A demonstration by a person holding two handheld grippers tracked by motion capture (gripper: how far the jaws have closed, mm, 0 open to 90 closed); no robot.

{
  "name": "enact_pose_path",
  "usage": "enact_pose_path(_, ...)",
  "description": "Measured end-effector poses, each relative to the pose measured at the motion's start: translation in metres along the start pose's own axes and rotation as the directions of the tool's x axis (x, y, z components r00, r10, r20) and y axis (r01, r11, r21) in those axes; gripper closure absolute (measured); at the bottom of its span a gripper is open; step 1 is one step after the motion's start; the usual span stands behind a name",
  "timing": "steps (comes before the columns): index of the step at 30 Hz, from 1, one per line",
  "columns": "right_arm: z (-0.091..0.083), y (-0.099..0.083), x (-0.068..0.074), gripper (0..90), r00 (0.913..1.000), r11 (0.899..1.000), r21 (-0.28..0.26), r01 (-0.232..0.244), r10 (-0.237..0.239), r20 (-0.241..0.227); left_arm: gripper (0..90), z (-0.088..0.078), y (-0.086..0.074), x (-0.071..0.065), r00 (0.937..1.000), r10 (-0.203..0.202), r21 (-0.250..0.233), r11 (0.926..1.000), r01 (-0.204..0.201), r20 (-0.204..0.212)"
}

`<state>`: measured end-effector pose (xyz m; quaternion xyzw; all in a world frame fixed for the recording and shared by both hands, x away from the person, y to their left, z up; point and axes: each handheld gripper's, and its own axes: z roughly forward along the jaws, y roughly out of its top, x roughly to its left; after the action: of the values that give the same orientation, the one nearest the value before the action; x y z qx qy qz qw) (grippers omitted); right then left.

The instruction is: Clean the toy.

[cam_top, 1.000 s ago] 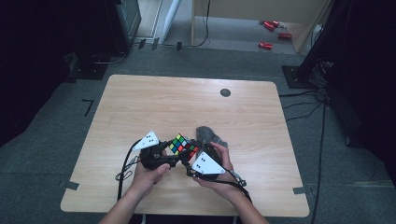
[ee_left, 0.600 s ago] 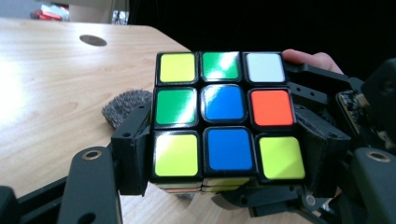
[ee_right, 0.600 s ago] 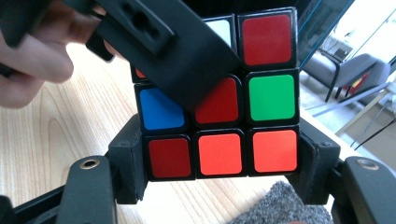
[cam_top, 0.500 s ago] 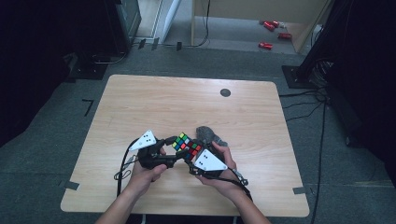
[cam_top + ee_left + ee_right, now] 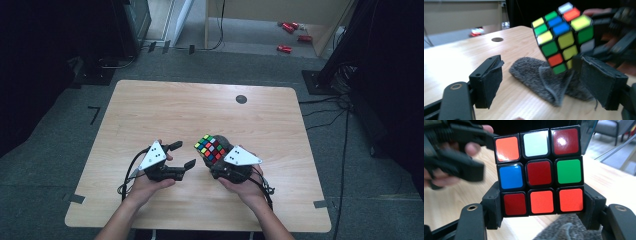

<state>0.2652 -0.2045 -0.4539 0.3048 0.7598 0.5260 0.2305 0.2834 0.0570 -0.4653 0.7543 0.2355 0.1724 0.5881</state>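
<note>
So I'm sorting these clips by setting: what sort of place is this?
Probably a lab or studio set up for recording, not a home. A bare wooden table stands on grey carpet with tape marks, black stands and cables ring it, and beyond is an open area with a chair.

1. The high view is dim; the pale wooden counter (image 5: 165,110) is evenly lit and its surroundings are dark.
2. A glare spot sits on the multicoloured plastic puzzle cube (image 5: 539,172).
3. The far black tool (image 5: 461,167) is motion-blurred.
</note>
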Motion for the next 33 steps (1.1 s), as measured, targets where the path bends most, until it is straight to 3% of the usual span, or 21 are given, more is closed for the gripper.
enact_pose_path(3, -0.001, 0.003, 0.001, 34.1, 0.9985, 0.999, -0.001, -0.050, 0.050, -0.023, 20.5, 0.003, -0.003, -0.004, 0.9961, 0.082, -0.005, 0.9966, -0.082, -0.033)
enact_pose_path(5, -0.003, 0.006, 0.002, 34.0, 0.9958, 0.997, 0.002, -0.083, 0.083, -0.040, 20.5, 0.005, -0.006, -0.007, 0.9887, 0.140, 0.009, 0.9901, -0.140, -0.053)
enact_pose_path(8, -0.004, 0.008, 0.003, 34.1, 0.9924, 0.994, 0.011, -0.111, 0.111, -0.052, 20.4, 0.009, -0.009, -0.014, 0.9691, 0.238, 0.041, 0.9711, -0.235, -0.066)
enact_pose_path(10, -0.004, 0.010, 0.003, 34.1, 0.9892, 0.991, 0.021, -0.131, 0.132, -0.064, 20.5, 0.012, -0.011, -0.019, 0.9567, 0.277, 0.052, 0.9606, -0.273, -0.089)
enact_pose_path(14, -0.002, 0.010, 0.008, 34.1, 0.9831, 0.988, 0.047, -0.150, 0.154, -0.099, 20.6, 0.013, -0.012, -0.024, 0.9388, 0.326, 0.052, 0.9453, -0.322, -0.112)
enact_pose_path(19, 0.001, 0.011, 0.012, 34.0, 0.9786, 0.984, 0.070, -0.165, 0.172, -0.113, 21.3, 0.013, -0.012, -0.029, 0.9277, 0.358, 0.037, 0.9335, -0.357, -0.104)
enact_pose_path(22, 0.002, 0.011, 0.012, 34.0, 0.9695, 0.977, 0.097, -0.192, 0.204, -0.136, 22.8, 0.014, -0.013, -0.031, 0.9183, 0.382, 0.042, 0.9240, -0.380, -0.102)
enact_pose_path(25, 0.003, 0.011, 0.012, 34.0, 0.9661, 0.972, 0.118, -0.204, 0.219, -0.137, 23.8, 0.013, -0.013, -0.032, 0.9101, 0.400, 0.037, 0.9164, -0.399, -0.107)
enact_pose_path(29, 0.006, 0.011, 0.011, 34.0, 0.9542, 0.961, 0.148, -0.232, 0.254, -0.157, 24.0, 0.012, -0.013, -0.034, 0.9042, 0.414, 0.022, 0.9100, -0.414, -0.105)
enact_pose_path(33, 0.009, 0.011, 0.010, 34.0, 0.9471, 0.954, 0.180, -0.238, 0.269, -0.175, 26.4, 0.014, -0.015, -0.036, 0.8937, 0.437, 0.032, 0.8996, -0.436, -0.104)
